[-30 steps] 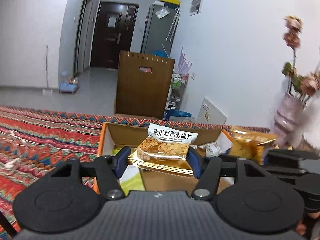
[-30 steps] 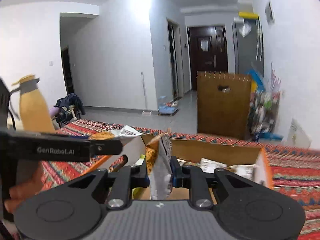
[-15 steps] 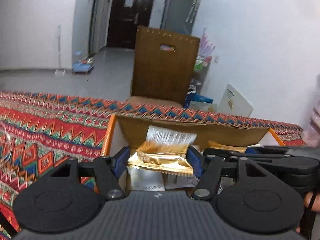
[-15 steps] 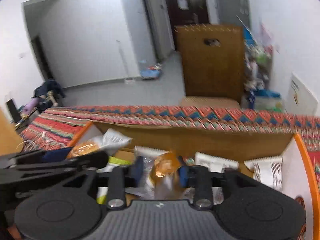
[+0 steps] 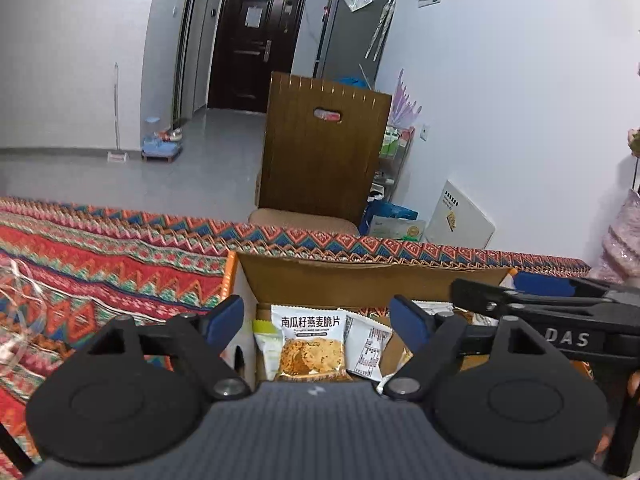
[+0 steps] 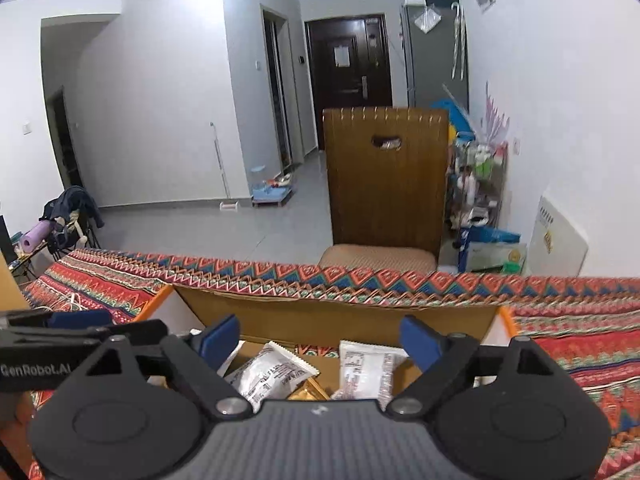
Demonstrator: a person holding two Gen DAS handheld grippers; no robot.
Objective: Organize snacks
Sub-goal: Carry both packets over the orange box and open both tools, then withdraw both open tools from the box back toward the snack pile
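An open cardboard box with orange edges stands on the patterned cloth and holds several snack packets. My left gripper hangs over its left part, jaws opening, nothing pressed between the pads. Below it lies a gold oat-crisp packet beside a white packet. My right gripper is over the same box, jaws opening too, clear of the white packets and a gold packet beneath. The right gripper's body crosses the right of the left wrist view.
A colourful woven tablecloth covers the table around the box. Clear plastic wrap lies at the far left. A wooden chair back stands behind the table. A pink vase sits at the right edge.
Both grippers moved forward over the box and let go: the gold oat-crisp packet dropped from the left jaws, the orange-and-white packet from the right. Both now stand wide.
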